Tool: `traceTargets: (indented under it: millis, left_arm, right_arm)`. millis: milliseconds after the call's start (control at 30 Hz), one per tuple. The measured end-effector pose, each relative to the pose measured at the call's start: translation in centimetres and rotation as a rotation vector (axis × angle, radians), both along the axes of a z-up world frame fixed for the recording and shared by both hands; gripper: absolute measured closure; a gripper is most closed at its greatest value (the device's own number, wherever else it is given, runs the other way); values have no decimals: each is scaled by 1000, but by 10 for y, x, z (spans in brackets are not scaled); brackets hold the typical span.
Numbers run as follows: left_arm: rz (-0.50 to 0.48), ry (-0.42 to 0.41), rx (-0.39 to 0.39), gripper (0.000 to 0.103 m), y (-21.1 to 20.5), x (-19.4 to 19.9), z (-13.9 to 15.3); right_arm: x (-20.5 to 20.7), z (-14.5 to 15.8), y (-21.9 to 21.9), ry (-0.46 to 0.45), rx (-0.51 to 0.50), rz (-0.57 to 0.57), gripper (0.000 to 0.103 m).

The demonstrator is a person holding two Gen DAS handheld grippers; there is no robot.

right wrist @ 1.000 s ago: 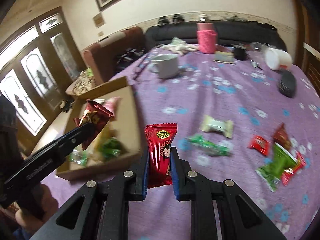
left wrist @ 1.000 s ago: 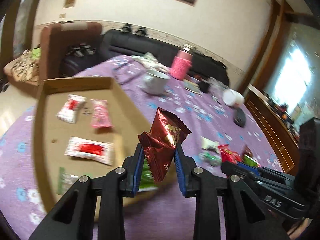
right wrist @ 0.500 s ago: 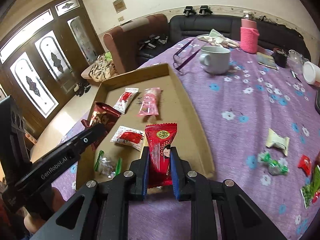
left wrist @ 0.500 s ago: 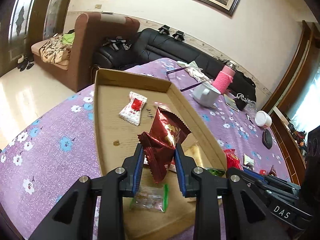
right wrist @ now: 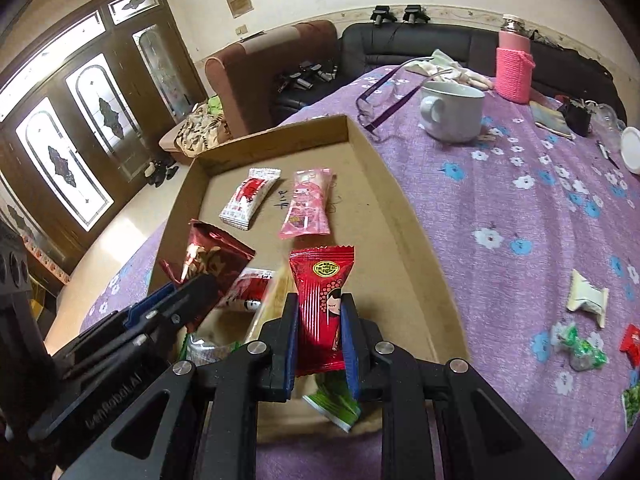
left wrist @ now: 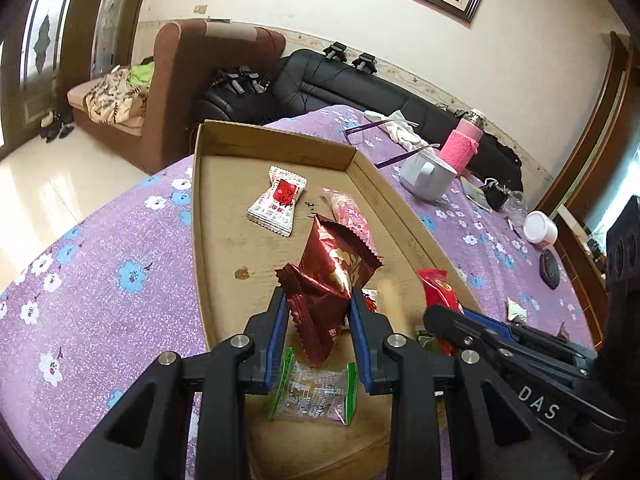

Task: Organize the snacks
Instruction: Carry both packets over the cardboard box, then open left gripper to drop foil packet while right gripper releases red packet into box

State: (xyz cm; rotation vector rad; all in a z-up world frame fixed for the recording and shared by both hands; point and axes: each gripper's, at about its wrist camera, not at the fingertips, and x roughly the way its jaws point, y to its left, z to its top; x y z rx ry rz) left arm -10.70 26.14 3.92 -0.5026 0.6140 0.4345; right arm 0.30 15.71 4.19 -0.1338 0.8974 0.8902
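Over the cardboard tray point(left wrist: 202, 216), near its close end, both grippers hang with a snack pinched in each. The left gripper point(left wrist: 319, 322) clamps a crumpled dark red packet point(left wrist: 328, 280) between its blue pads, and the packet stands up above the tray floor. The right gripper point(right wrist: 320, 320), just to the right of the left one, is pressed tight on a bright red packet point(right wrist: 322, 300) printed with a cartoon face, held upright over the tray's near part. Inside the tray lie a white packet point(right wrist: 248, 198) with red print and a pink packet point(right wrist: 308, 204) side by side toward the far wall, another white and red packet point(right wrist: 250, 286) nearer the grippers, a clear candy with green ends point(left wrist: 316, 390) below the left gripper, and a green packet point(right wrist: 332, 398) under the right one. Beyond the tray's right wall, on the purple flowered cloth point(right wrist: 500, 208), loose snacks lie scattered: a cream packet point(right wrist: 586, 296), a green candy point(right wrist: 580, 346) and a red one point(right wrist: 631, 340). A white mug point(right wrist: 452, 110) and glasses point(right wrist: 380, 96) sit past the tray's far right corner.
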Motion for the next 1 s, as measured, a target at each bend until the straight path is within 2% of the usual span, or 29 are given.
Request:
traceTargets:
  millis: [233, 400, 667, 1000]
  left_arm:
    - [18, 11, 39, 74, -4, 3, 0]
    - [30, 52, 81, 74, -8, 9, -1]
    - [49, 100, 101, 74, -8, 13, -4]
    - [55, 121, 108, 74, -8, 18, -6]
  right_arm:
    - [4, -16, 8, 17, -12, 13, 82]
    - [4, -17, 7, 5, -12, 11, 82]
    - [-5, -18, 8, -41, -25, 18, 81]
    - [-7, -18, 8, -61, -28, 18, 81]
